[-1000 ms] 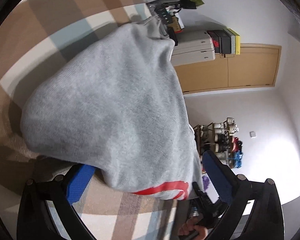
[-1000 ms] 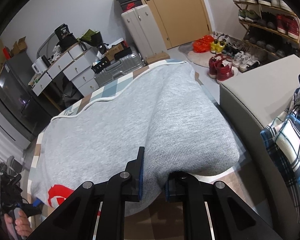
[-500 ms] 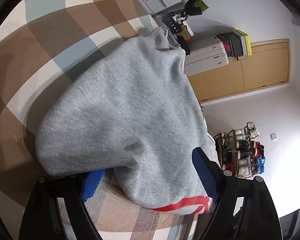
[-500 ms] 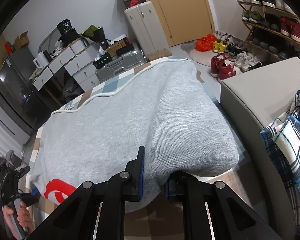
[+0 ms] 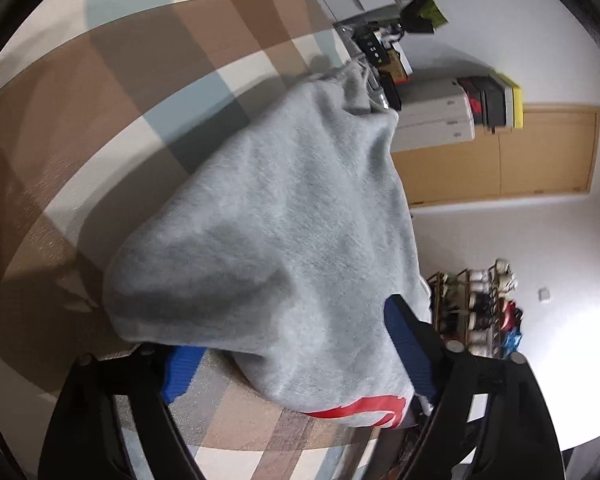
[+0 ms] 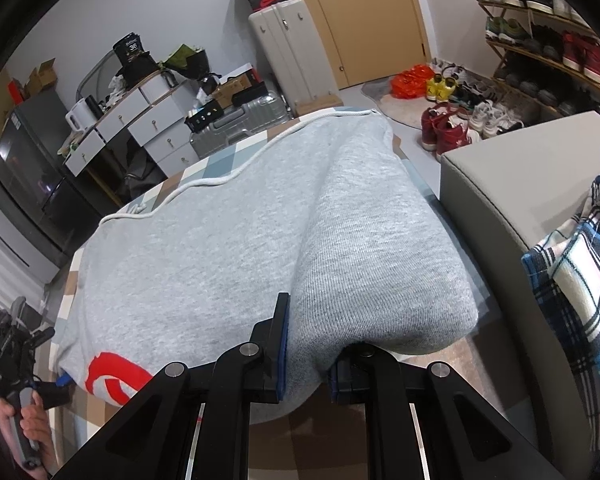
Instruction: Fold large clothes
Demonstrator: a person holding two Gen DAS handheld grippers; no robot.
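Observation:
A grey sweatshirt (image 6: 236, 248) with a red print (image 6: 112, 376) and a white drawstring lies folded over on the plaid-covered table (image 5: 100, 128). My right gripper (image 6: 306, 354) is shut on its near folded edge. In the left wrist view the sweatshirt (image 5: 292, 232) bulges between the blue pads of my left gripper (image 5: 296, 356), whose jaws stand wide apart around the fabric without pinching it. The left gripper also shows in the right wrist view (image 6: 56, 384), at the sweatshirt's left corner.
A grey ottoman (image 6: 512, 184) with a blue plaid shirt (image 6: 580, 280) stands at the right. Beyond the table are suitcases (image 6: 284, 52), white drawers (image 6: 140, 120), a wooden door (image 6: 364, 12) and shoe racks (image 6: 540, 40).
The left gripper has moved further in along the sweatshirt, which sits deeper between its open pads. The right gripper stays shut on the fold, almost still.

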